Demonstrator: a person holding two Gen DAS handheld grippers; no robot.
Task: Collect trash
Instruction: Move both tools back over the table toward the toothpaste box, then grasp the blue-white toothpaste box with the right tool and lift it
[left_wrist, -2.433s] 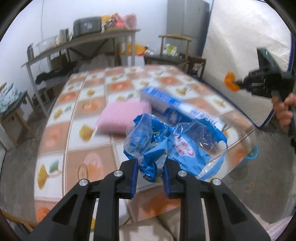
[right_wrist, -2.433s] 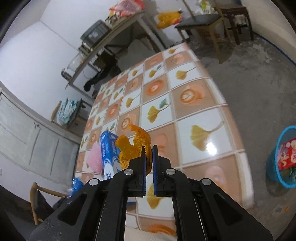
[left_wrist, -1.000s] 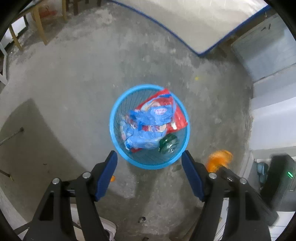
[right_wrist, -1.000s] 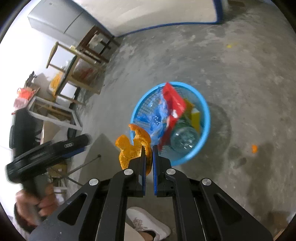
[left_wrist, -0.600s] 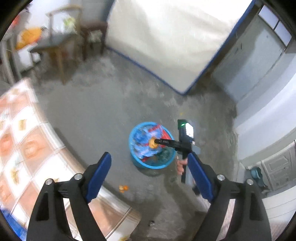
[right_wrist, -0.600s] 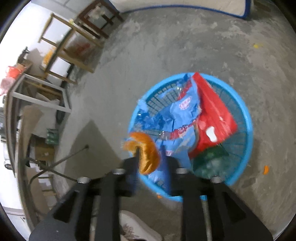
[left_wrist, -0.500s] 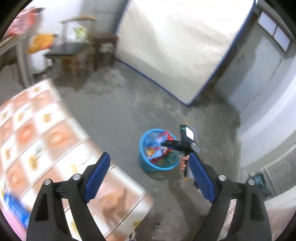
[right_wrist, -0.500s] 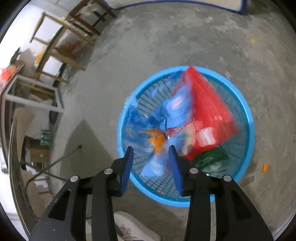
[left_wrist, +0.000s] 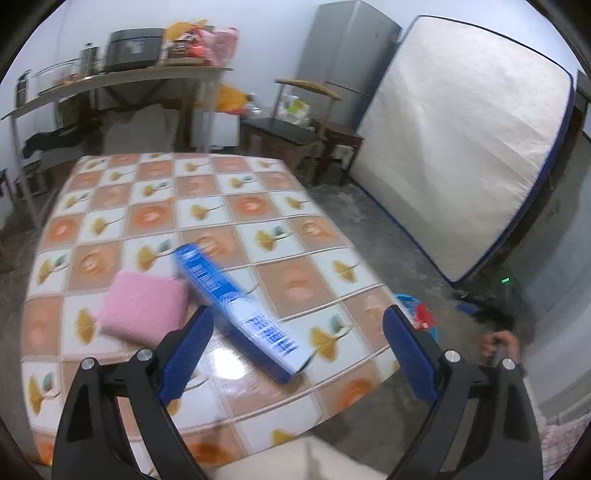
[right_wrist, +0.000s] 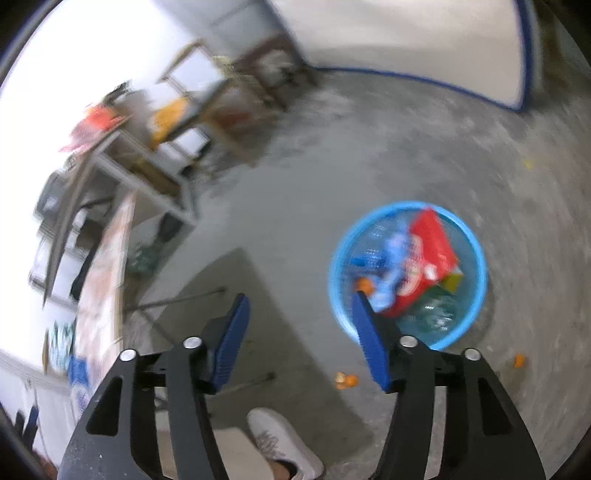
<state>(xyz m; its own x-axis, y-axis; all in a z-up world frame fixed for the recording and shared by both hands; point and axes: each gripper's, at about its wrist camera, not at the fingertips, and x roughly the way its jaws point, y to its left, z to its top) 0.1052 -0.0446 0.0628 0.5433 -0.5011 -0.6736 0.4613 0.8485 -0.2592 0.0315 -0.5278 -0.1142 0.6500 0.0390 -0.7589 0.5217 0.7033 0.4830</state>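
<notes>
Over the tiled table (left_wrist: 155, 206) we hold the left gripper (left_wrist: 295, 339), jaws just opened wide and empty, above a blue box (left_wrist: 236, 306) and pink cloth (left_wrist: 142, 312). Our right gripper (right_wrist: 299, 332), jaws just parted, nothing between them, hangs beside the blue basket (right_wrist: 476, 295) holding wrappers (right_wrist: 428, 258) and orange peel (right_wrist: 364, 285).
</notes>
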